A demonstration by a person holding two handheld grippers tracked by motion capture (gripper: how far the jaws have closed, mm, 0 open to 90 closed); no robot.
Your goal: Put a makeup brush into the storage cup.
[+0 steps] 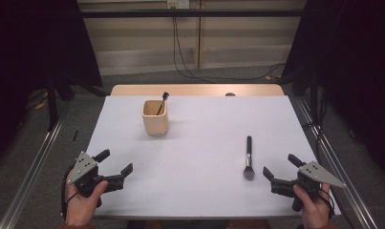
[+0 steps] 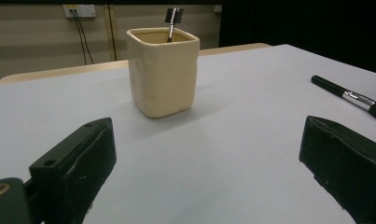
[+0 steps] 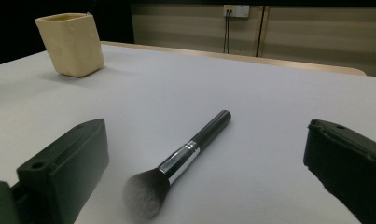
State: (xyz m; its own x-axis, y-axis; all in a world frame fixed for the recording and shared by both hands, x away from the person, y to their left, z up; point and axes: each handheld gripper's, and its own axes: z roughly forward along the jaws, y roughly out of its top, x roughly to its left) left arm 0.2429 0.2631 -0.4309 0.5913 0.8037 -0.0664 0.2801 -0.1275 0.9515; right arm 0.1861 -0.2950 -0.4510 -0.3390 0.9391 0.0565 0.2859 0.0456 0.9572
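A cream square cup [image 1: 155, 117] stands upright on the white table [image 1: 199, 129], left of centre, with a small black brush [image 1: 162, 102] leaning inside it. A black-handled makeup brush [image 1: 248, 157] lies flat at the right, bristles toward me. My left gripper [image 1: 116, 162] rests open near the front left corner, facing the cup [image 2: 163, 71]. My right gripper [image 1: 281, 166] is open at the front right, just right of the makeup brush's bristles; in the right gripper view the brush [image 3: 178, 161] lies between the jaws, untouched.
The table's wooden far edge [image 1: 195, 89] shows behind the white top. Metal rails [image 1: 35, 162] run along both sides on the floor. Cables [image 1: 180, 57] hang down the back wall. Dark curtains stand left and right.
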